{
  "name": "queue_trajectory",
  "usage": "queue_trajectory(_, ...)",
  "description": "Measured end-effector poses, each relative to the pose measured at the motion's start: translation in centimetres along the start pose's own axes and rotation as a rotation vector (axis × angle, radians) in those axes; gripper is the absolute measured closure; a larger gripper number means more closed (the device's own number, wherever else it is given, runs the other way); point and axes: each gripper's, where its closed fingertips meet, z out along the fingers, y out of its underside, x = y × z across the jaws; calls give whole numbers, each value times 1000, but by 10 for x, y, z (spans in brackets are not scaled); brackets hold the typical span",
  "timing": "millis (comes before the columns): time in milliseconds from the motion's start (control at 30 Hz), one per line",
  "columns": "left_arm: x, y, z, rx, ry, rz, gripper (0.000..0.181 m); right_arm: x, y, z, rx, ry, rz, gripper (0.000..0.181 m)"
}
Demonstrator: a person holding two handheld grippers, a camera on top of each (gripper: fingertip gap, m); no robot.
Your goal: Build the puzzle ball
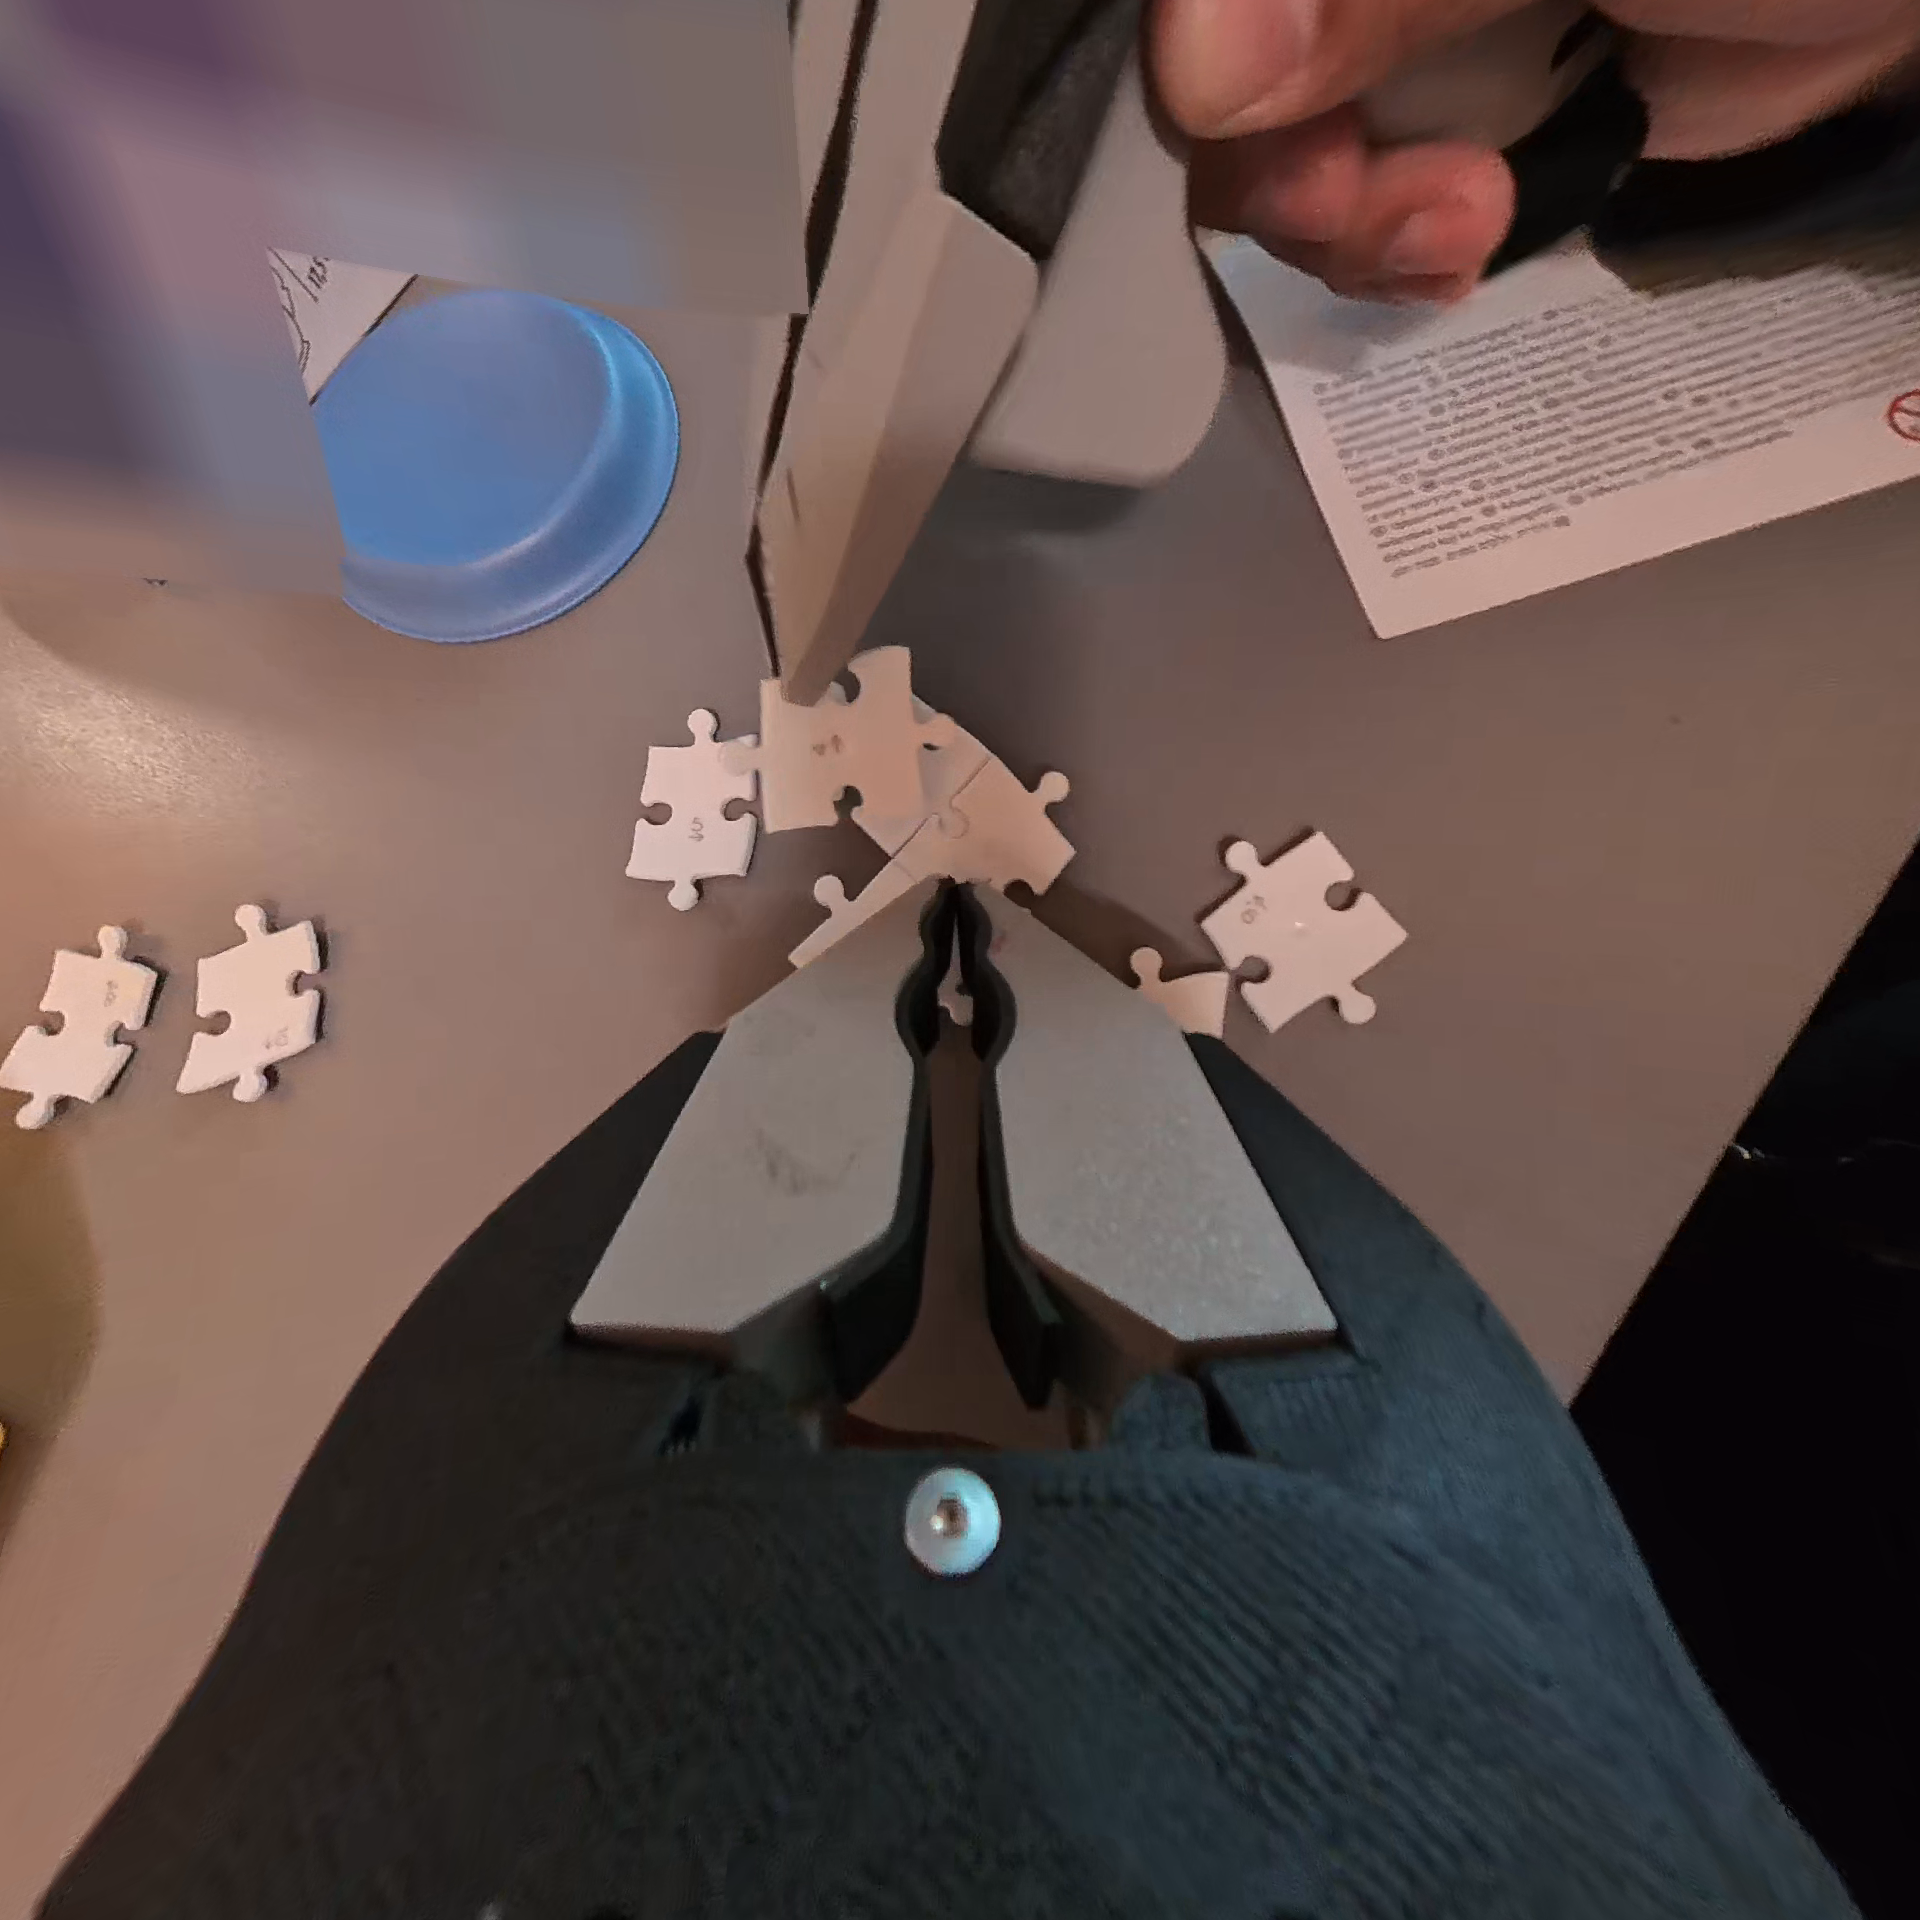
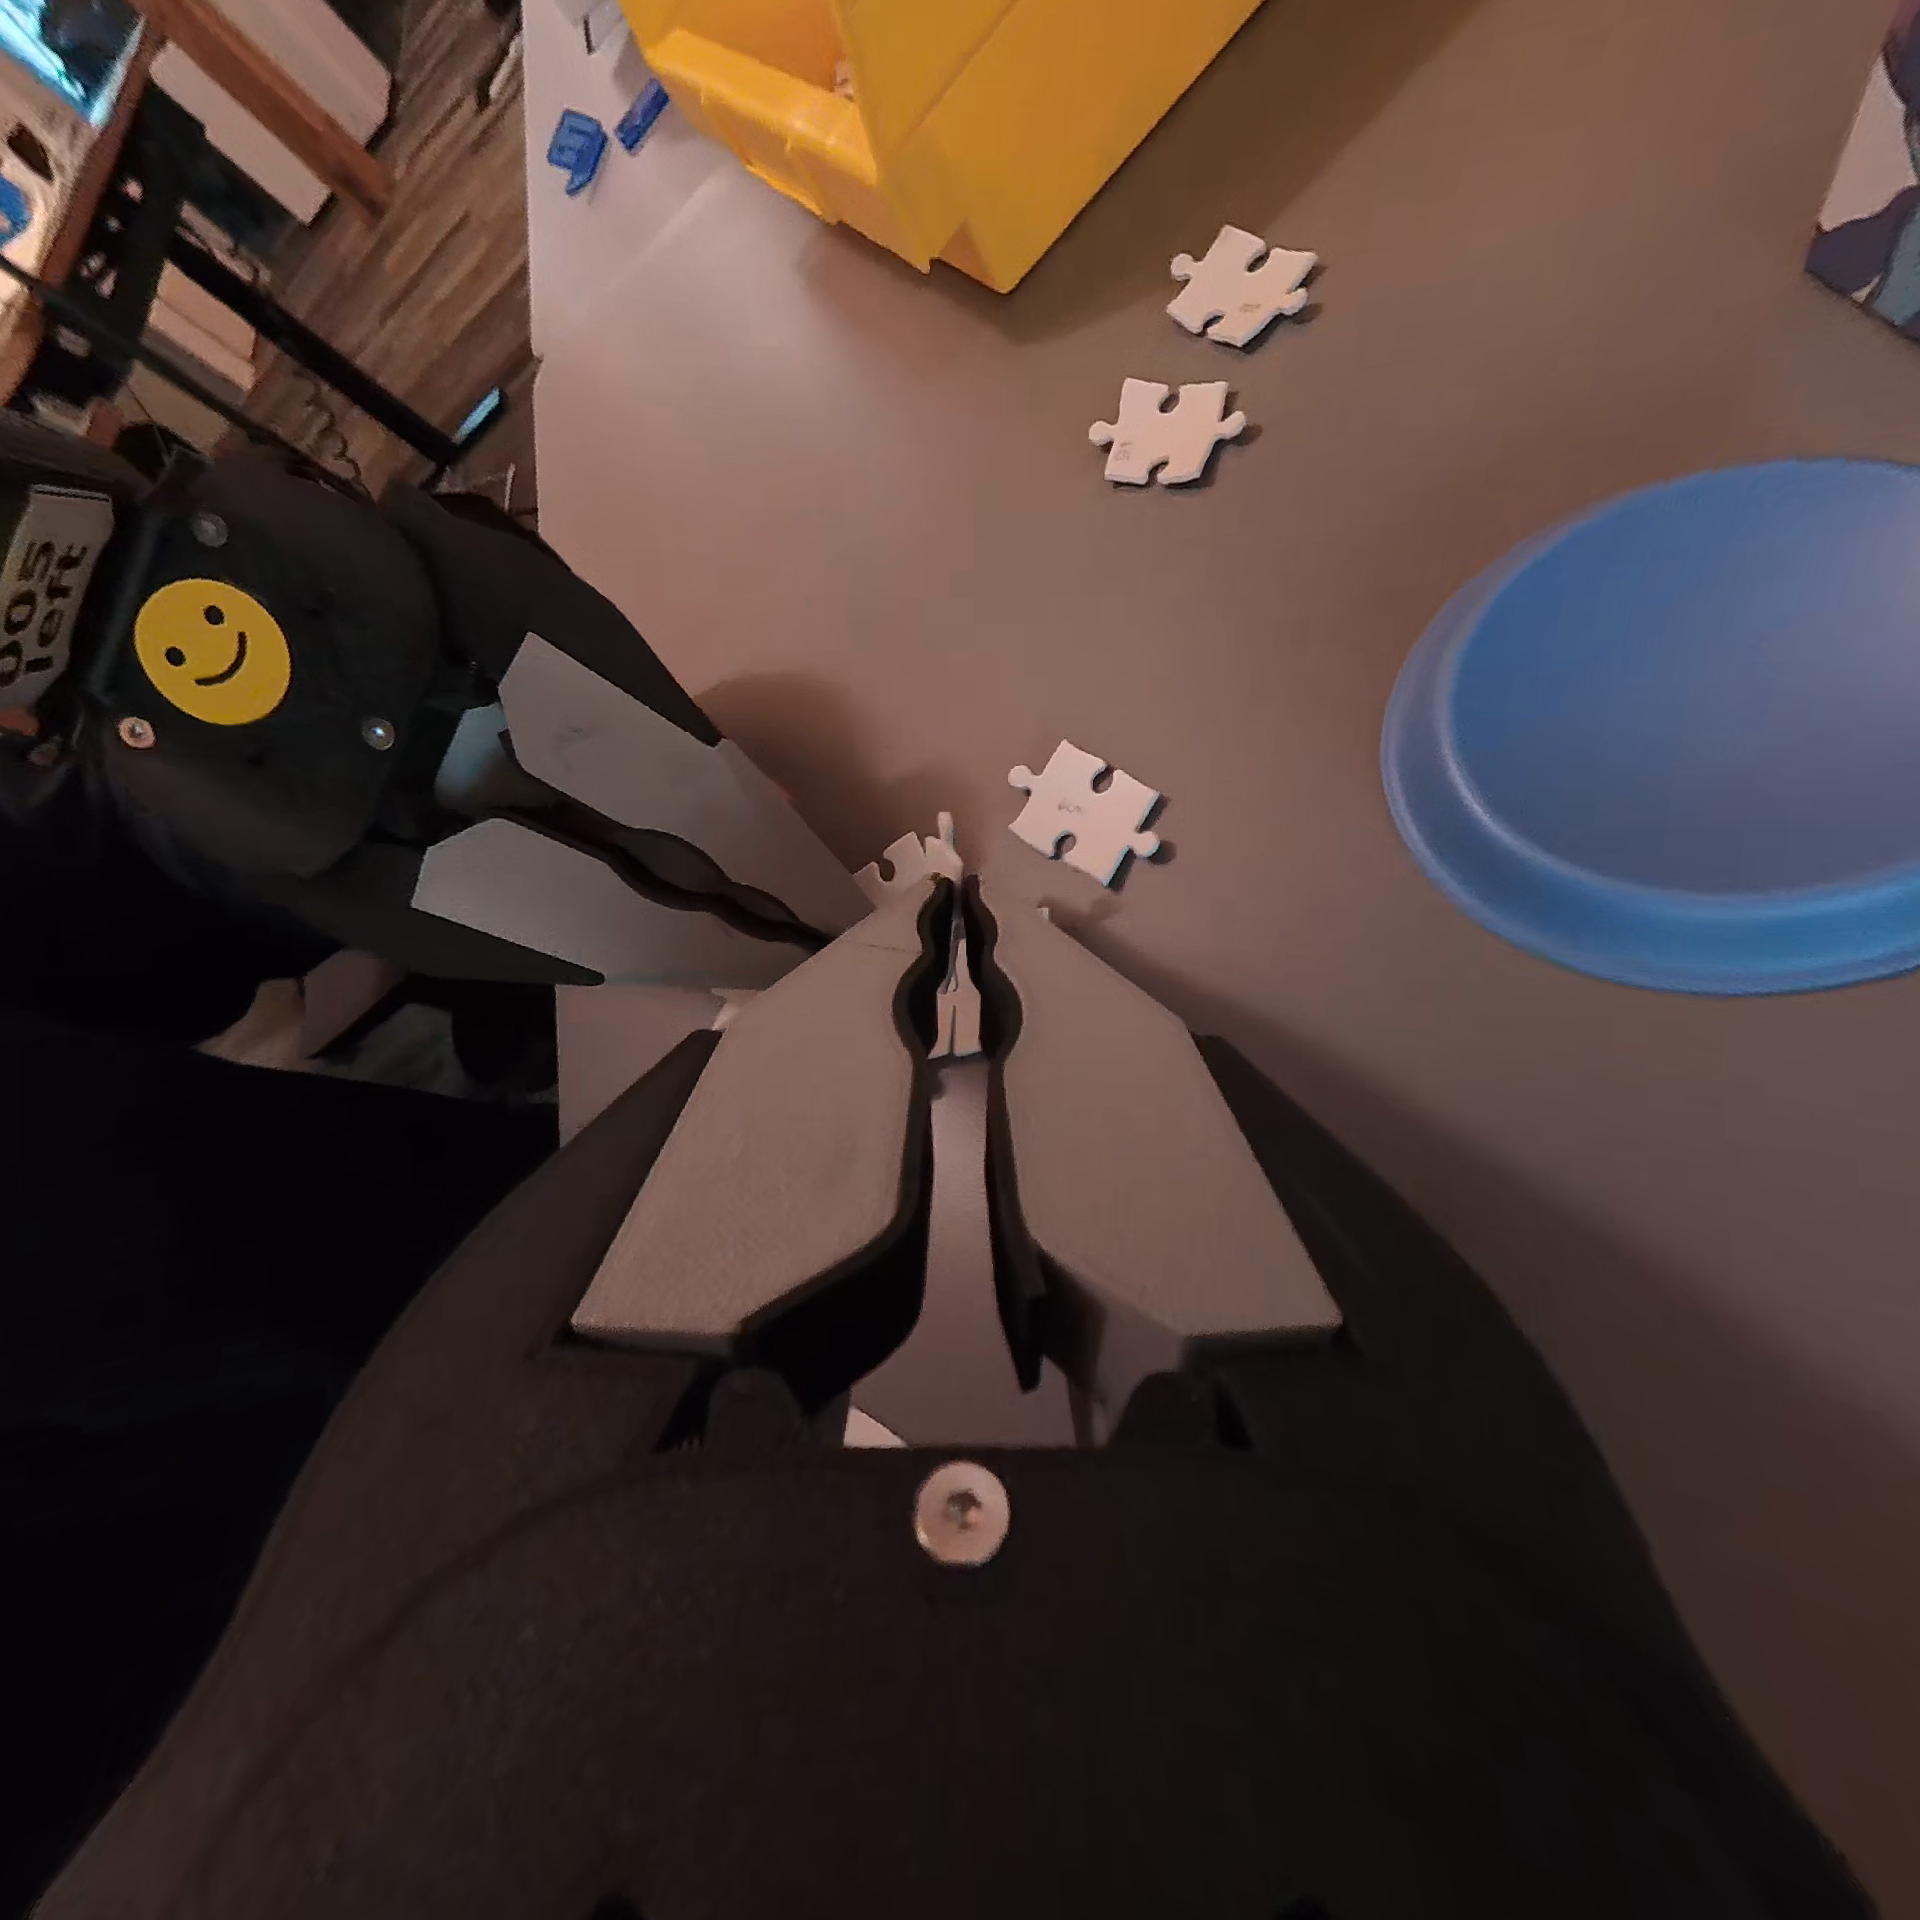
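Observation:
My left gripper [image 1: 954,909] is shut on a small cluster of joined white puzzle pieces [image 1: 987,826], held just above the grey table. My right gripper [image 2: 958,899] is shut on a single white piece [image 1: 831,764]; a sliver of that piece shows between its fingers [image 2: 951,1003]. In the left wrist view the right gripper [image 1: 805,681] comes down from the top and holds that piece against the cluster's left side. In the right wrist view the left gripper [image 2: 821,935] comes in from the left, tip to tip with mine. Most of the cluster is hidden there.
Loose white pieces lie on the table [image 1: 694,810], [image 1: 1304,930], [image 1: 255,1003], [image 1: 78,1023], [image 2: 1086,810], [image 2: 1169,431]. An upturned blue bowl [image 1: 488,457] [image 2: 1662,727], a printed sheet [image 1: 1610,416] and a yellow bin [image 2: 935,104] stand around. The table edge [image 2: 540,520] is near. Some 5 cm of space lies between my two pairs of fingers.

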Motion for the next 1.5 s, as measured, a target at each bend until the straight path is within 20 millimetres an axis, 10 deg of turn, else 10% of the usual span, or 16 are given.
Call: queue_trajectory(1500, 24, 20, -43, -134, 98, 206, 181, -2, -6, -17, 58, 35, -35, 181)
